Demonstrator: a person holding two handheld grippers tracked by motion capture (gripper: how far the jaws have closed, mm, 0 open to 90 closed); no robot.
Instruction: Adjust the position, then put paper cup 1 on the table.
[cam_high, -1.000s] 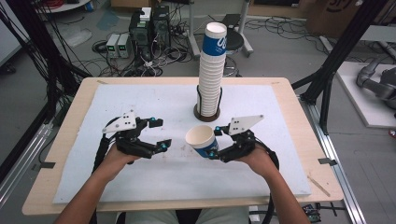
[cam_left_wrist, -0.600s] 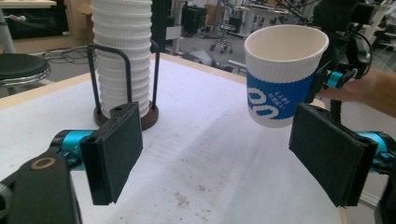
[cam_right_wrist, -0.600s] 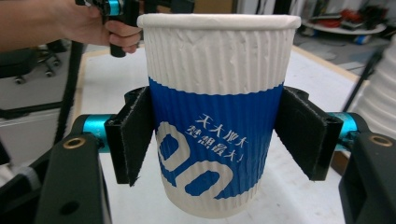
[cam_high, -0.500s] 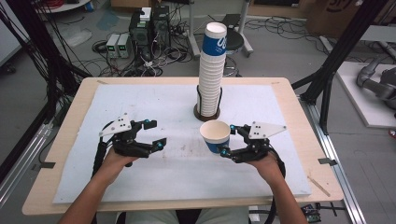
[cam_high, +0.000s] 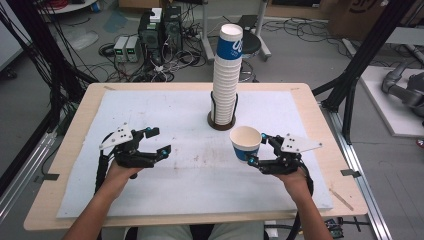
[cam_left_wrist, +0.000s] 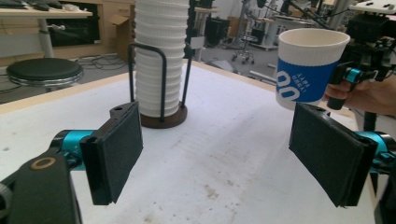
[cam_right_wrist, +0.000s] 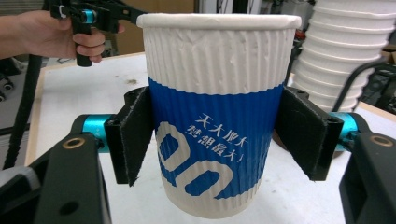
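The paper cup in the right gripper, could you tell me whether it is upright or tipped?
Upright. The paper cup stands with its rim level and mouth upward between the right gripper's pads, which press its blue band on both sides.

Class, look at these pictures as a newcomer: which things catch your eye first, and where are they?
A tall stack of white paper cups towers in a black wire holder at the table's far middle. Right of it, the right claw grips a single blue-and-white ribbed paper cup upright, while the left claw is open.

Table (cam_high: 75, 150) bears white mat (cam_high: 180, 125), cup rack (cam_high: 222, 120).
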